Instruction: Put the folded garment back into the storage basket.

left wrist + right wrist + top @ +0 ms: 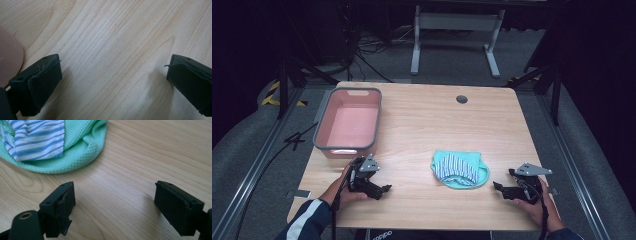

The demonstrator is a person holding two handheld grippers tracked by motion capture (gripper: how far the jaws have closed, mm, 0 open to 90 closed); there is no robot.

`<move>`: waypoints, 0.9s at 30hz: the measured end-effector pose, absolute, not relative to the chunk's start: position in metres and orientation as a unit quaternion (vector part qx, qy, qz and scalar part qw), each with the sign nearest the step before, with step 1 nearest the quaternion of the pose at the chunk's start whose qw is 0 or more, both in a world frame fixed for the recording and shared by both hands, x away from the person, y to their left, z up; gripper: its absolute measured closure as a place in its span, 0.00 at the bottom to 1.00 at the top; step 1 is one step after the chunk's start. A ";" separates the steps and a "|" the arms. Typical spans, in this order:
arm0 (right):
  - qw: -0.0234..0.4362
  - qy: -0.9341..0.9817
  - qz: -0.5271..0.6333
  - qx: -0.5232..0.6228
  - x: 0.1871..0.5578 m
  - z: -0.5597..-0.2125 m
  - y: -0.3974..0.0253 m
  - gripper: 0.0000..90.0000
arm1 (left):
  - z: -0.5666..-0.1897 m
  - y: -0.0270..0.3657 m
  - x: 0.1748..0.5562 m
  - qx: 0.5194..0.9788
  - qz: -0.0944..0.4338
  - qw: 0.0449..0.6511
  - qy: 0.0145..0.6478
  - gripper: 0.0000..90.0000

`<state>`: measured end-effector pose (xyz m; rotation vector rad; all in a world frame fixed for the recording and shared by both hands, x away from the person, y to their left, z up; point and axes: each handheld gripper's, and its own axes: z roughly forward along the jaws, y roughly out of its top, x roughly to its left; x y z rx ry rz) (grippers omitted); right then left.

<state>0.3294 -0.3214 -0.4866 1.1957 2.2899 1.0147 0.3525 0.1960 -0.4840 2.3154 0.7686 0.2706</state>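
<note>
A small green cloth [460, 170] with a striped piece on top lay on the counter [422, 120], near the right side. A pink tub [348, 120] sat far left. The left tongs [384, 189] and right tongs [497, 186] were both wide apart and empty. The right tongs should probably go low and pinch the cloth's edge.

The tabletop [422, 120] is pale wood with fine straight grain and a smooth matt finish, the pink tub [348, 122] looks like smooth plastic with a grey rim, and the green cloth [80, 152] is a nubbly knit under a smooth striped woven fabric [37, 137].
</note>
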 end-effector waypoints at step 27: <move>0.179 0.817 0.359 0.415 0.330 -0.477 -0.321 0.30 | -0.462 0.175 0.357 0.876 0.089 0.367 0.301 0.23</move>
